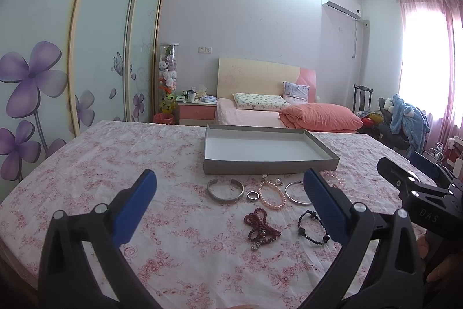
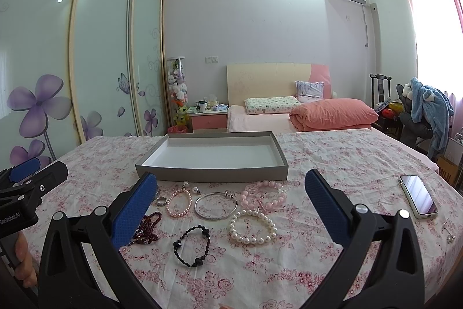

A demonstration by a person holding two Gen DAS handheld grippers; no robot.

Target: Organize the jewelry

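Observation:
An empty grey tray sits on the floral cloth. In front of it lie several pieces: a silver cuff, a ring, a small pink pearl bracelet, a thin silver bangle, dark red beads, a black bead bracelet, a large pink bead bracelet and a white pearl bracelet. My left gripper and right gripper are open and empty above them.
A phone lies on the cloth at the right, with a small silver piece near the right edge. A bed, nightstand and wardrobe doors stand behind the table.

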